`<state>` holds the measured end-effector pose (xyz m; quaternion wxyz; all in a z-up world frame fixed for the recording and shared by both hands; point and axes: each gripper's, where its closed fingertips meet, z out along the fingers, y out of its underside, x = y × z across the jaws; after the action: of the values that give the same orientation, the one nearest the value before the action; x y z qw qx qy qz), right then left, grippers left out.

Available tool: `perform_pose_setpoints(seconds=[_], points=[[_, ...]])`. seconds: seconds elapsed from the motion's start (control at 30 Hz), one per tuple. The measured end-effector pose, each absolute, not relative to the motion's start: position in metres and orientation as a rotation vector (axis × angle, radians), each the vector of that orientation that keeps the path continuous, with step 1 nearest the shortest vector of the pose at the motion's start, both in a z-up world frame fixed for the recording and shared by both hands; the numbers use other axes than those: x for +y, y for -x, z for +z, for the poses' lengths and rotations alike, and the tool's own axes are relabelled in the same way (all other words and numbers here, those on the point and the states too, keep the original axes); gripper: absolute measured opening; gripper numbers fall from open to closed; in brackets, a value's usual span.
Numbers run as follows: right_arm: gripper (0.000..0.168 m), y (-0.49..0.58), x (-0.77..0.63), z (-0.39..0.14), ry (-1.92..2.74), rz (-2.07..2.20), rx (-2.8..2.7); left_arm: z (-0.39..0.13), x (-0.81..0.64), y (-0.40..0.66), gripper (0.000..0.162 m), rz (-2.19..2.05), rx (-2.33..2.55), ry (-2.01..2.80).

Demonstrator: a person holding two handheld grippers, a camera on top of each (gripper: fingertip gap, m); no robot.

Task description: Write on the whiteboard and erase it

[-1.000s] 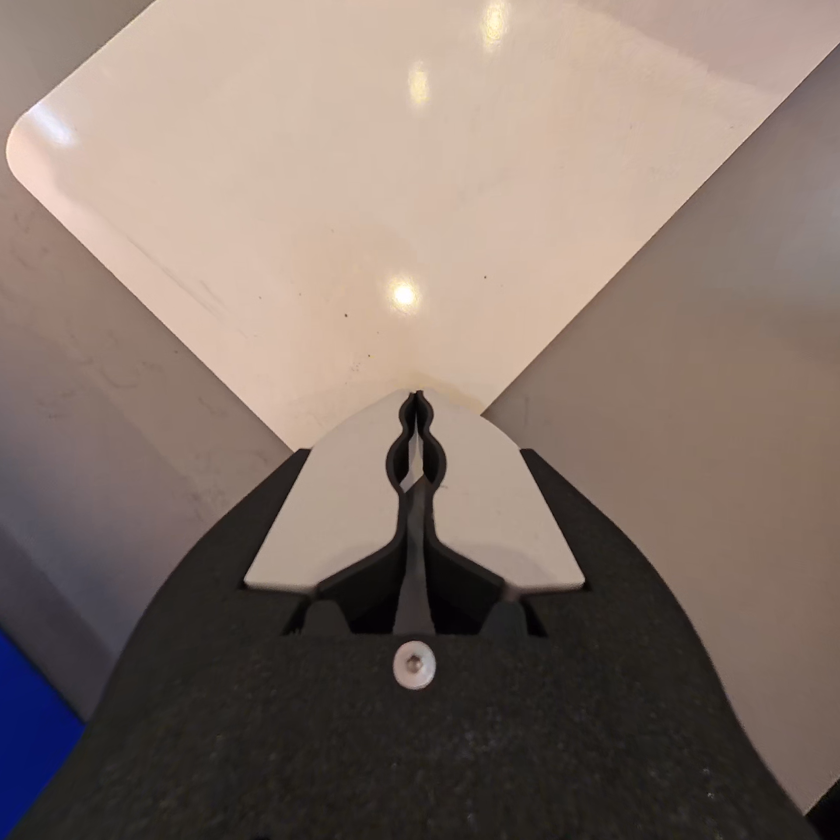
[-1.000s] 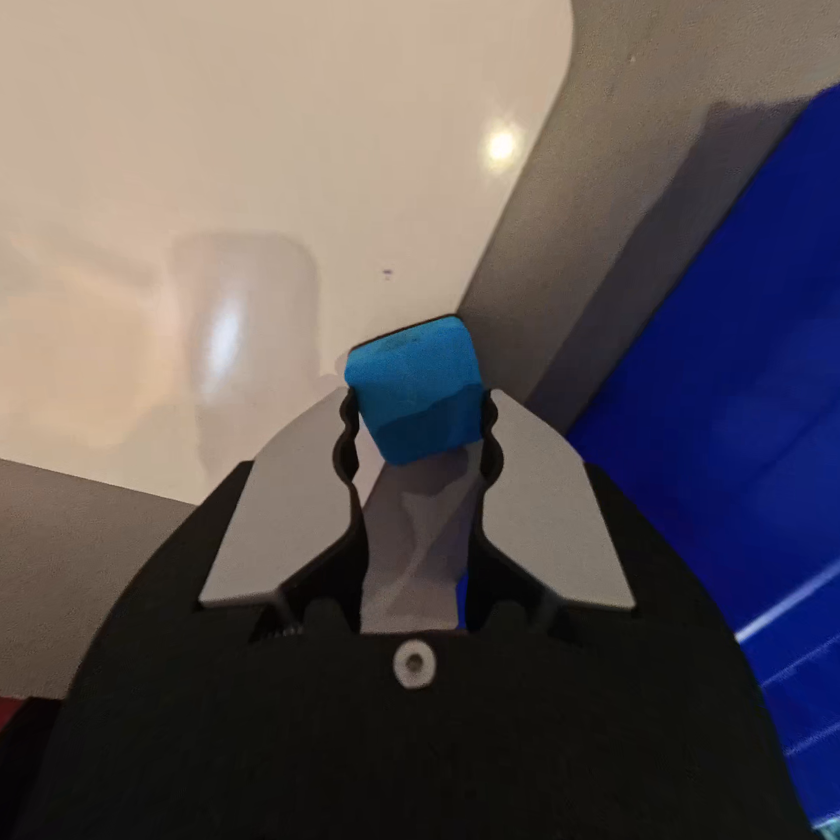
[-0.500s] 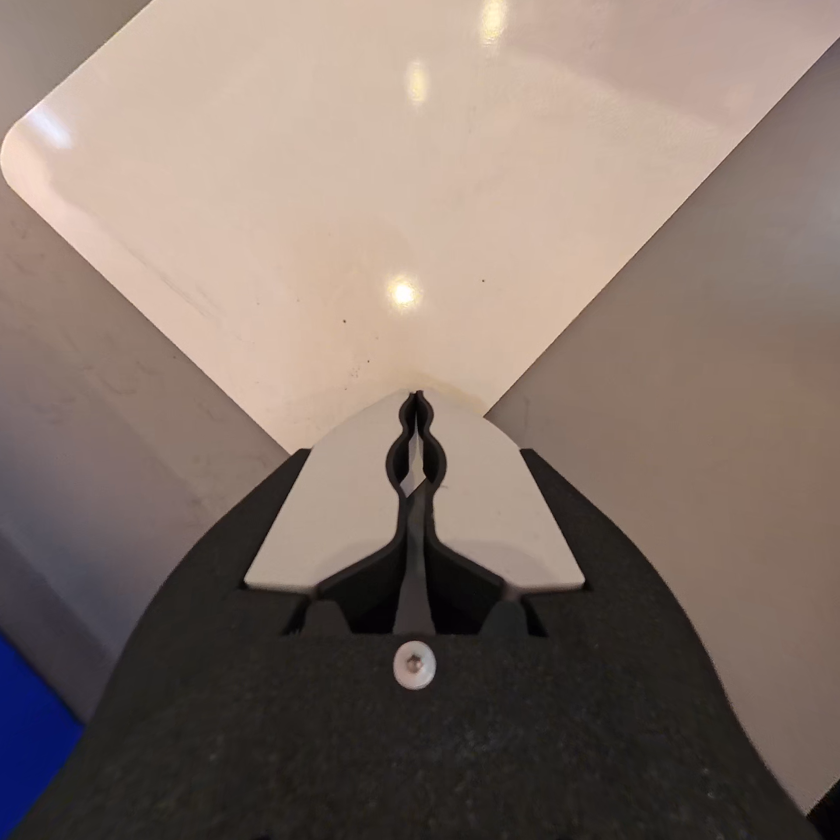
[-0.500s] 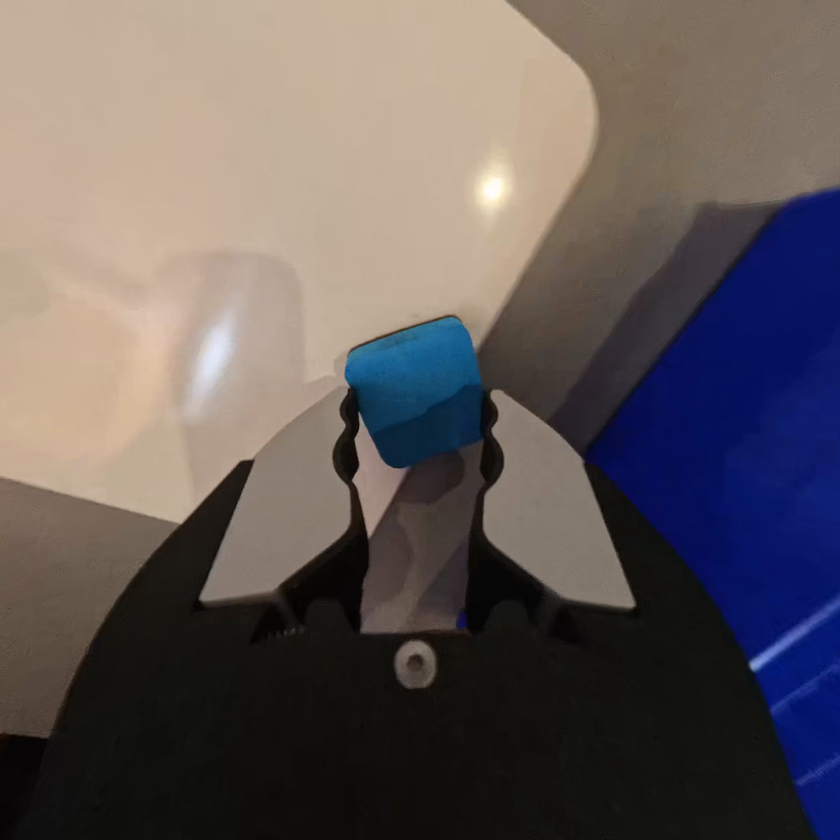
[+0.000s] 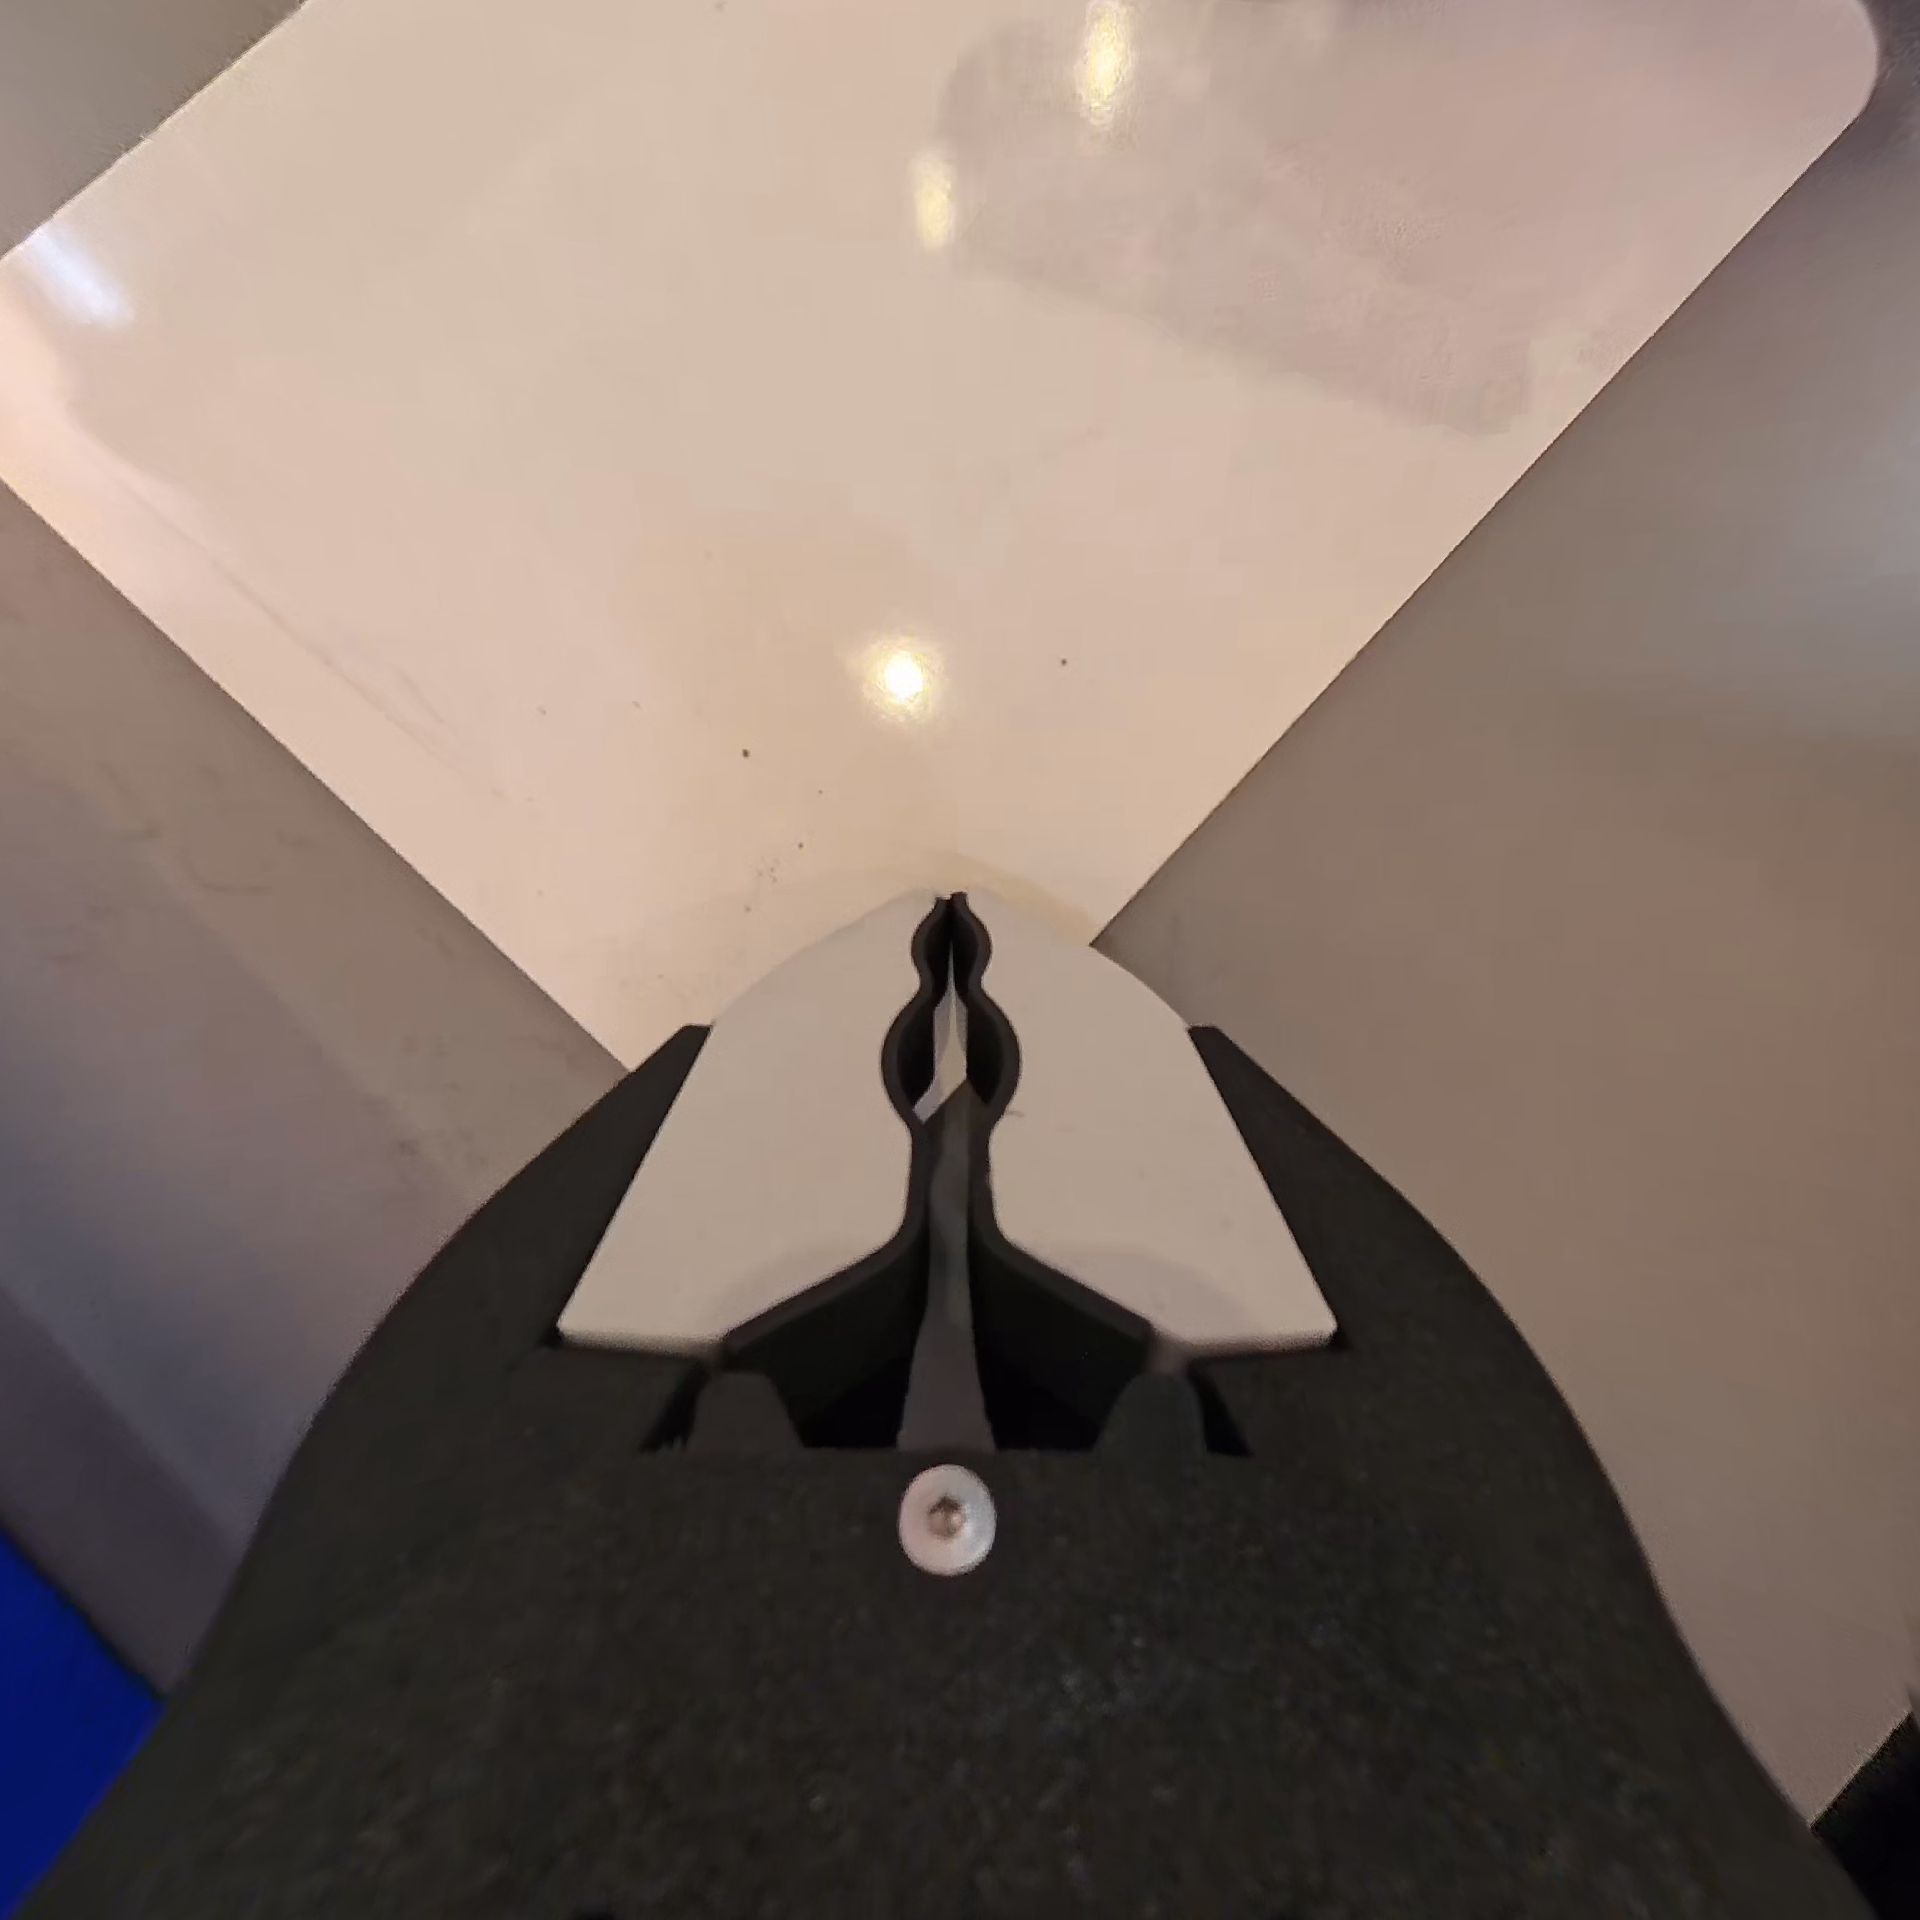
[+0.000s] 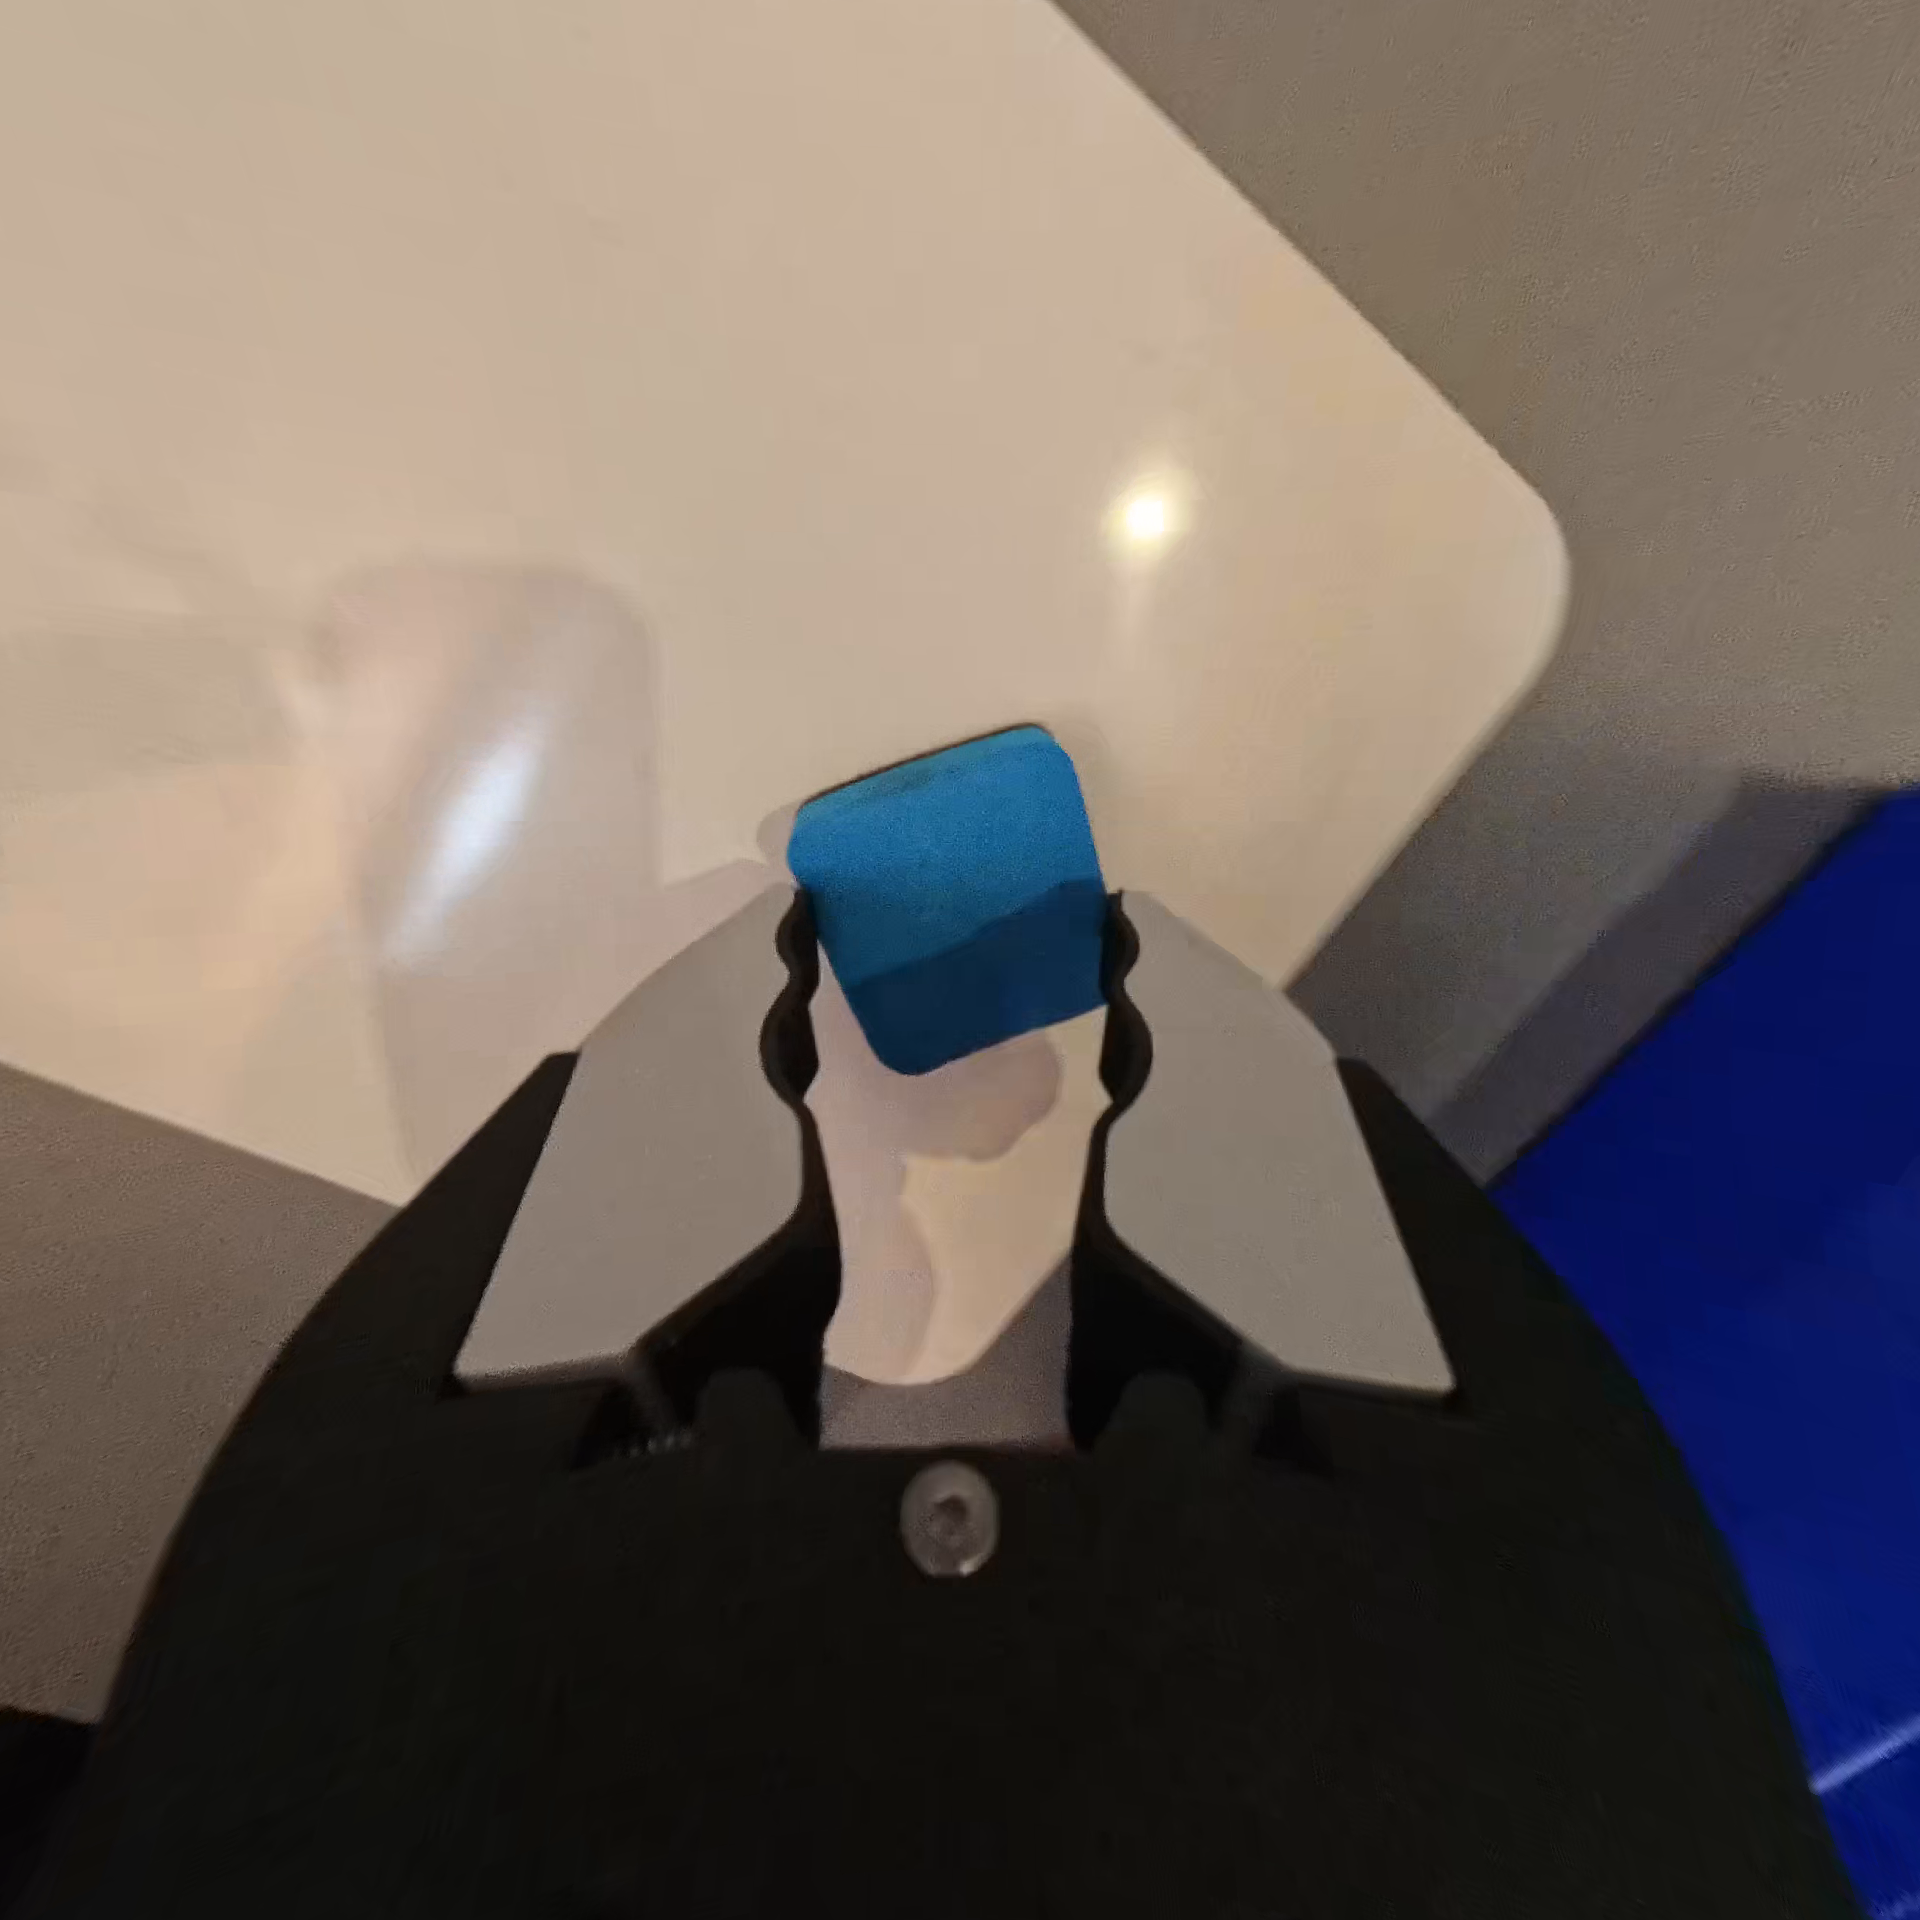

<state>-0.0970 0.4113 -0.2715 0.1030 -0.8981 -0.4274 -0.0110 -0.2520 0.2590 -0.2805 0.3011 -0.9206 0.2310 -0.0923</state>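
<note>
Whiteboard [image 5: 727, 436] fills more of the left wrist view than a second ago: its far right rounded corner has come into sight at the top right, with a grey smudged reflection beside it, and the left corner has slid to the picture's edge. One left gripper [image 5: 952, 900] shows here, its two pale fingers pressed together on the board's near corner, whose thin edge shows between them. Grey tabletop [image 5: 1558, 935] lies on both sides. In the right wrist view the one right gripper [image 6: 951, 914] is clamped on a single blue eraser [image 6: 935, 883], held over the whiteboard [image 6: 727, 364] near its rounded right corner; that corner sat higher in the view earlier and more board now lies under the fingers. One blue surface [image 6: 1714, 1195] lies at far right.
</note>
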Motion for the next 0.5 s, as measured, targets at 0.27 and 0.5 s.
perform_pose_setpoints(seconds=[0.27, 0.5], points=[[0.053, 0.164, 0.366, -0.272, 2.397, 0.123, -1.708, -0.281, 0.262, 0.254, 0.0, -0.221, 0.607, 2.436], [0.066, 0.187, 0.349, -0.273, 2.061, 0.111, -2.103, -0.28, 0.261, 0.255, 0.0, -0.237, 0.601, 2.435]])
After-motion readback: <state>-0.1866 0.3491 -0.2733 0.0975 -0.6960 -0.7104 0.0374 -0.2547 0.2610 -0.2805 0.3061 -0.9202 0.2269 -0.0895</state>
